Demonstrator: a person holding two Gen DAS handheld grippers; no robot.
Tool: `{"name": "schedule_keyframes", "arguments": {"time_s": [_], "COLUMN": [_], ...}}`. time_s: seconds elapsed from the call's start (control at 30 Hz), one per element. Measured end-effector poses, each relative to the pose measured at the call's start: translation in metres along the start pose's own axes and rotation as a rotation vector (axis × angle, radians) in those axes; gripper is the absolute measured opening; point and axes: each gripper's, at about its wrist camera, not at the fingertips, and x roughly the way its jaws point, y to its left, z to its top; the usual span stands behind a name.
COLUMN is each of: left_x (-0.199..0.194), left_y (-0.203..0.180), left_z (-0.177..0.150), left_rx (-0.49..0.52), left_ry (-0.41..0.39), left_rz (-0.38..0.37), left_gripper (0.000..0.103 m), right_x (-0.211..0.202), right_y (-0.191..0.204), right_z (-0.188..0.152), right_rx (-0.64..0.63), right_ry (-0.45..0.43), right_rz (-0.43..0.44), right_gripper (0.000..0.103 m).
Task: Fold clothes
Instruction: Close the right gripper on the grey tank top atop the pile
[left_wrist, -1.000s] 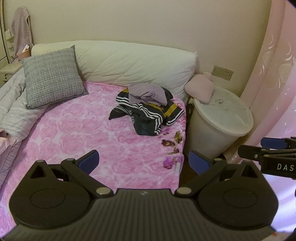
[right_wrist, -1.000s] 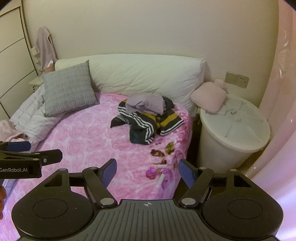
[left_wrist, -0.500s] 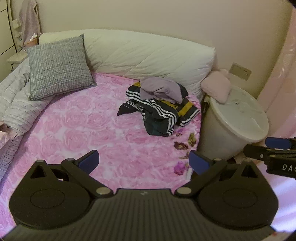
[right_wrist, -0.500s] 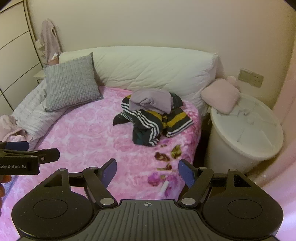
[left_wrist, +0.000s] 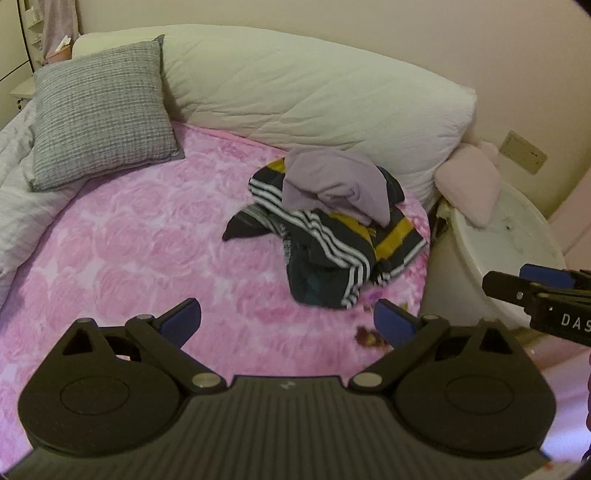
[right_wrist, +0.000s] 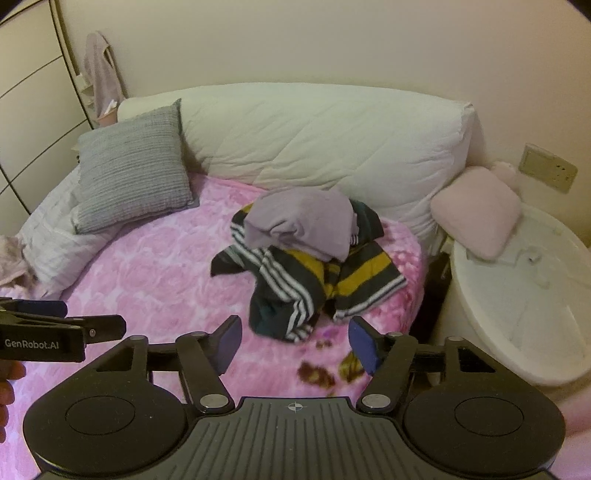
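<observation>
Both of my tongs have come in lower and nearer to the heap of clothes than a second ago, and the heap now fills more of each view. At the far left a grey woven square cushion (left_wrist: 101, 110) leans on the long cream quilted bolster (left_wrist: 303, 99) at the head of the bed. My left tongs (left_wrist: 287, 316) stand wide apart, nothing between their blue pads, above the pink rose-patterned blanket (left_wrist: 140, 251). Just beyond them, toward the bed's right edge, lies the pile: a crumpled lilac top (left_wrist: 332, 184) resting on a dark striped garment with white and mustard bands (left_wrist: 332, 254). My right tongs (right_wrist: 295, 341) have just been closing a little, yet remain open and empty, short of the striped garment's near hem. Further right a small pink pillow (right_wrist: 476, 210) rests on the rim of a round white plastic tub (right_wrist: 517, 295) beside the bed.
</observation>
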Motion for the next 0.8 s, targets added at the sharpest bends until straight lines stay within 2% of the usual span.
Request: {"name": "schedule_keyframes", "arguments": {"time_s": [0.17,0.37,0.6,0.8], "left_x": [0.043,0.096,0.154,0.204], "left_y": [-0.007,-0.007,-0.006,-0.003], "left_z": [0.036,0.072,0.098,0.113], "left_rx": [-0.01,-0.021,-0.018,-0.003], "left_ry": [0.016,0.037,0.074,0.112], "left_rz": [0.011,0.027,0.037,0.037], "left_gripper": [0.097,0.096,0.095,0.095], "right_x": [0.047,0.099,0.165,0.224], "right_y": [-0.027,-0.045,-0.071,-0.1], "right_z": [0.036,0.07,0.095,0.098], "right_rx": [0.012,0.0,0.037,0.121], "right_ry": [0.005,0.008,0.033,0.072], "right_rz": [0.019,0.038,0.032,0.012], "right_gripper": [0.058,0.047,0.044,0.044]}}
